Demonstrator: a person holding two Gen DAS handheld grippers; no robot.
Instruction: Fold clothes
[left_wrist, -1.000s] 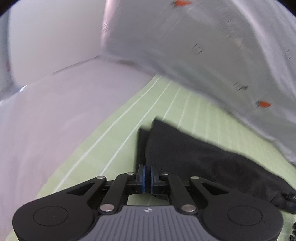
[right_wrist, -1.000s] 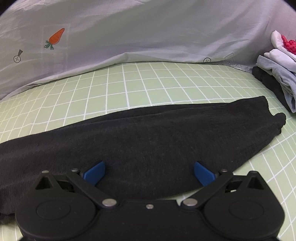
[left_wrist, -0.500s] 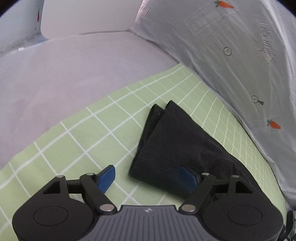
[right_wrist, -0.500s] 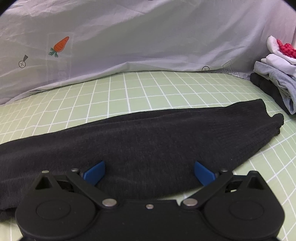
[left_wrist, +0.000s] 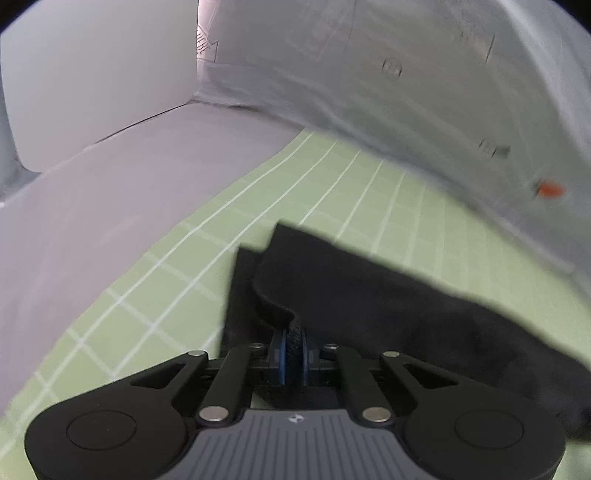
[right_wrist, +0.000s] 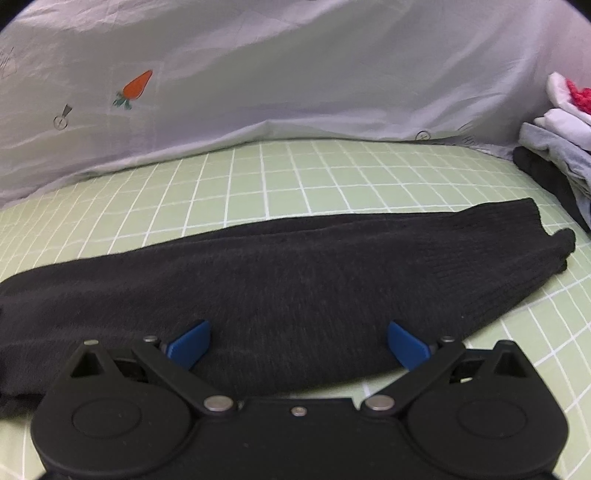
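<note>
Black knit garment on a green white-gridded sheet, one end pinched.
The left gripper (left_wrist: 293, 349) pinches a raised edge of the long black ribbed knit garment (right_wrist: 295, 280); the right gripper (right_wrist: 297, 341) hovers spread above its middle, a folded clothes pile (right_wrist: 557, 147) at two o'clock.

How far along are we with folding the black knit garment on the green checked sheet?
Done: the black knit garment already lies as a long narrow strip on the green checked sheet, and a stack of folded clothes sits at the right. In hand: the left gripper is shut on one end's edge. Left: the right gripper is open, gripping nothing; the crosswise fold remains.
</note>
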